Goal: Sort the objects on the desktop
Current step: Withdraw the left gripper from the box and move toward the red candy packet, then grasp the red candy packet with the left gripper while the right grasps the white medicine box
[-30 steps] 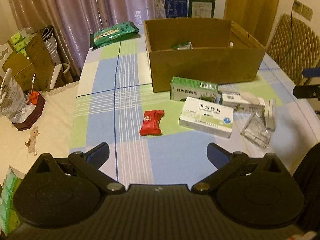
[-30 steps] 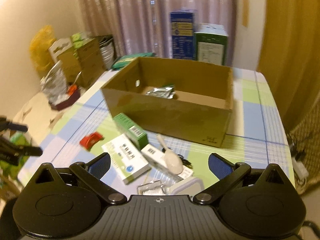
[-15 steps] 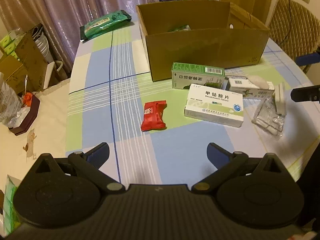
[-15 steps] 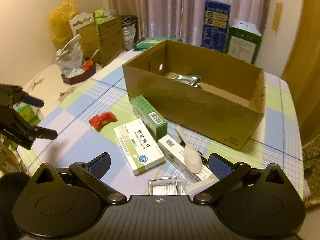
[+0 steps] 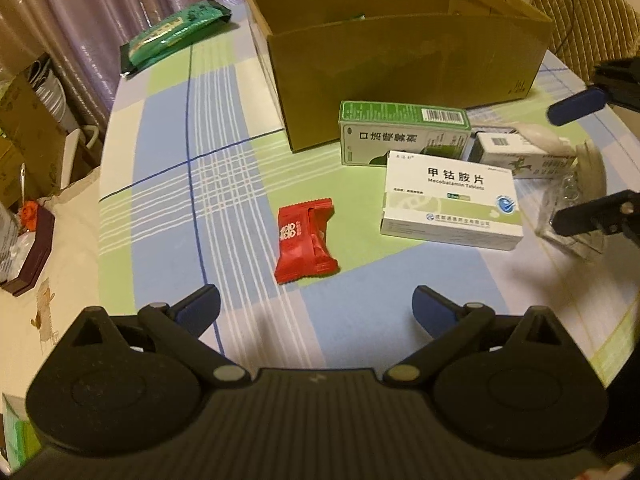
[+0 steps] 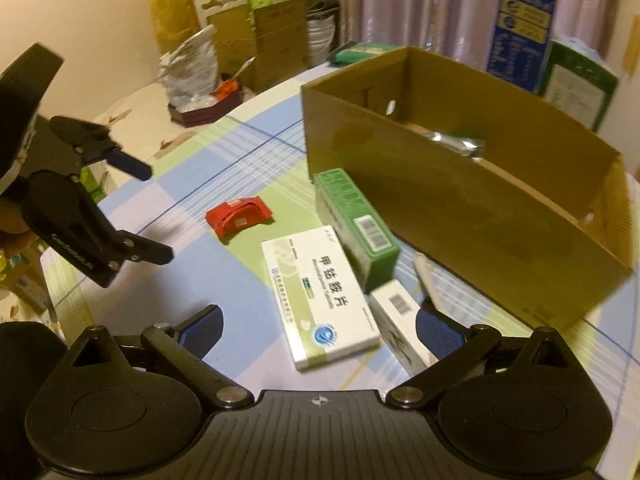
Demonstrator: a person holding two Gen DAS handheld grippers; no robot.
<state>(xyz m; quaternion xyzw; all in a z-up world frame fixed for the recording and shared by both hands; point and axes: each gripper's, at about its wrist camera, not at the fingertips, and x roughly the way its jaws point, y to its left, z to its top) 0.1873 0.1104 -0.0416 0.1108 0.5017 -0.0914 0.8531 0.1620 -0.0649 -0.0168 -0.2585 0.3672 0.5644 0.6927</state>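
Observation:
A red snack packet (image 5: pixel 305 240) lies on the checked tablecloth just ahead of my open, empty left gripper (image 5: pixel 316 312). To its right lie a white medicine box (image 5: pixel 450 204), a green box (image 5: pixel 404 133), a smaller white box (image 5: pixel 520 154) with a white spoon (image 5: pixel 540 140) on it, and a clear plastic case (image 5: pixel 572 216). An open cardboard box (image 5: pixel 400 56) stands behind them. My right gripper (image 6: pixel 318 326) is open and empty, hovering over the white medicine box (image 6: pixel 320 296). The red packet (image 6: pixel 239 218) and green box (image 6: pixel 356 228) lie beyond it.
A green packet (image 5: pixel 172 36) lies at the table's far left corner. The cardboard box (image 6: pixel 460 184) holds a silver pouch (image 6: pixel 456 142). Cartons and bags (image 6: pixel 240 36) crowd the floor left of the table. A wicker chair (image 5: pixel 588 20) stands at the right.
Both grippers have moved forward and down toward the objects. The right gripper now sits low over the white medicine box; the left has come close to the red packet. Nothing was gripped.

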